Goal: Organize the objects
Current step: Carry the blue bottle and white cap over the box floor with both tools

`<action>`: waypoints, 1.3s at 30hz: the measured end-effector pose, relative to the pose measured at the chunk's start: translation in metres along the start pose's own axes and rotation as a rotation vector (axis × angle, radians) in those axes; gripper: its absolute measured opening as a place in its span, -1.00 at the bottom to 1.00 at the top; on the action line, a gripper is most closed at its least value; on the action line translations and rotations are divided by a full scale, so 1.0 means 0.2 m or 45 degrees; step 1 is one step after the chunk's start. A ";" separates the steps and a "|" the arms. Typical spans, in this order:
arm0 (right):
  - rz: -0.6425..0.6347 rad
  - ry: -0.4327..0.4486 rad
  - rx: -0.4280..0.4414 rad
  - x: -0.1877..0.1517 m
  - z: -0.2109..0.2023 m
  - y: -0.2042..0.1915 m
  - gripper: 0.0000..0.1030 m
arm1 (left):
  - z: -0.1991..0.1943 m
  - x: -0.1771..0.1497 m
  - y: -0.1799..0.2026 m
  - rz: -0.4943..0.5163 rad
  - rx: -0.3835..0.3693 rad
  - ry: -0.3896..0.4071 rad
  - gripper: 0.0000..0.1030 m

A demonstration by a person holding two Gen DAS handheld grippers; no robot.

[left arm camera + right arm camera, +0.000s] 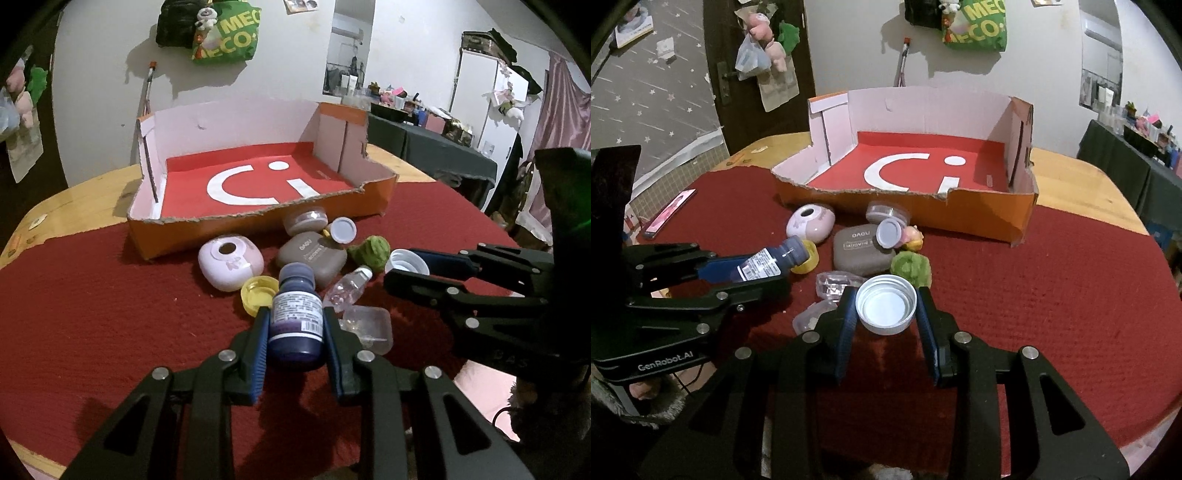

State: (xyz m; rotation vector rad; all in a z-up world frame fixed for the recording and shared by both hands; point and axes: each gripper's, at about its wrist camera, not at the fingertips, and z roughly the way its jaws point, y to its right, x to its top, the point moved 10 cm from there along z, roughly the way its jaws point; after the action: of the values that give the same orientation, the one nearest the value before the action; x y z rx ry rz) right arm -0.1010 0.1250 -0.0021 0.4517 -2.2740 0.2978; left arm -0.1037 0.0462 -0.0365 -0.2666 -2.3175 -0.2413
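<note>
My left gripper [295, 312] is shut on a dark blue bottle [295, 325] with a white label, held just above the red cloth. The right wrist view shows that bottle [768, 264] tilted in the left gripper [753, 271]. My right gripper [886, 295] is shut on a white screw cap [886, 304], open side up, and it appears again as the right gripper [404, 264] at the right of the left wrist view. Behind both stands an orange cardboard box [258, 229] with a red floor and nothing in it.
Between the grippers and the box lie a pink oval case [231, 262], a grey case [312, 258], a yellow cap [258, 291], a small clear bottle [347, 286], a clear plastic case [369, 325], a green fuzzy ball [371, 251] and small lidded jars [306, 220]. A phone [670, 216] lies far left.
</note>
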 end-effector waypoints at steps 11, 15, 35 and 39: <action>0.001 0.018 0.006 0.07 0.01 0.01 -0.41 | 0.00 0.09 -0.07 -0.022 0.020 0.040 -0.45; 0.001 0.025 0.005 0.11 0.01 0.02 -0.40 | 0.01 0.12 -0.08 -0.024 0.025 0.043 -0.45; -0.009 0.050 0.010 0.31 0.07 0.05 -0.41 | 0.08 0.32 -0.17 -0.035 0.029 0.052 -0.45; -0.006 0.049 0.012 0.36 0.08 0.06 -0.41 | 0.09 0.36 -0.18 -0.034 0.032 0.053 -0.45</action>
State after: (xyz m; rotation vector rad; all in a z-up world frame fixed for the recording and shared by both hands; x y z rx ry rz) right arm -0.1624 0.1140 0.0393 0.4531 -2.2347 0.3125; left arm -0.1744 0.0242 0.0016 -0.2159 -2.2828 -0.2291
